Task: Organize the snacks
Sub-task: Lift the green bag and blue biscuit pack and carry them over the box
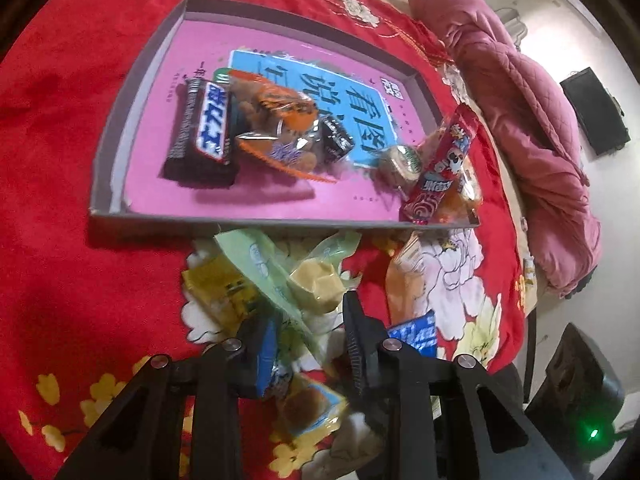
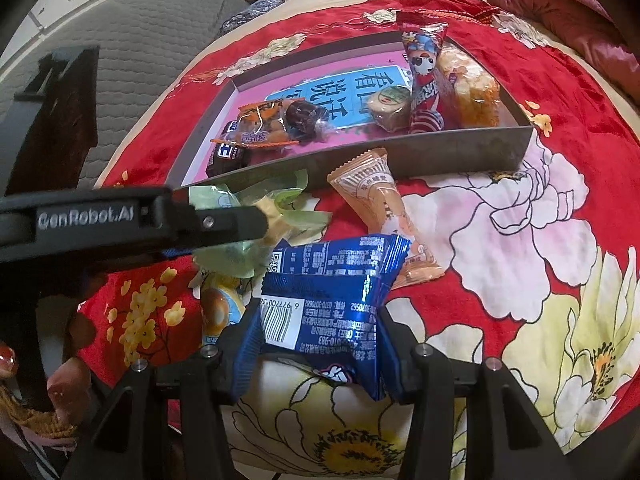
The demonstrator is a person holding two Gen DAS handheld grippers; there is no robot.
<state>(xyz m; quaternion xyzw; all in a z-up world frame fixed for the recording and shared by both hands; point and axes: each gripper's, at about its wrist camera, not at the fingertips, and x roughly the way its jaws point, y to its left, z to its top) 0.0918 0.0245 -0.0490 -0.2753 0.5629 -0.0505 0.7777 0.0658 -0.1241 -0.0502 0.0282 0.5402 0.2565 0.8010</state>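
Note:
A shallow grey box [image 1: 108, 128] with a pink floor lies on the red floral cloth; it also shows in the right wrist view [image 2: 460, 152]. In it are a dark chocolate bar [image 1: 204, 132], clear-wrapped cookies [image 1: 280, 128], a round cake [image 1: 400, 162] and a red cartoon packet [image 1: 444, 164]. My left gripper [image 1: 306, 332] is open, its fingers straddling a pale green wrapped snack [image 1: 280, 280] in front of the box. My right gripper [image 2: 316, 332] is shut on a blue foil packet [image 2: 332, 288], held just above the cloth.
An orange-beige wrapped snack [image 2: 384, 216] lies before the box's near wall. A yellow packet [image 1: 220, 292] and a light blue cake packet [image 1: 308, 404] lie by the left gripper. A pink quilt [image 1: 520, 120] is piled at the right.

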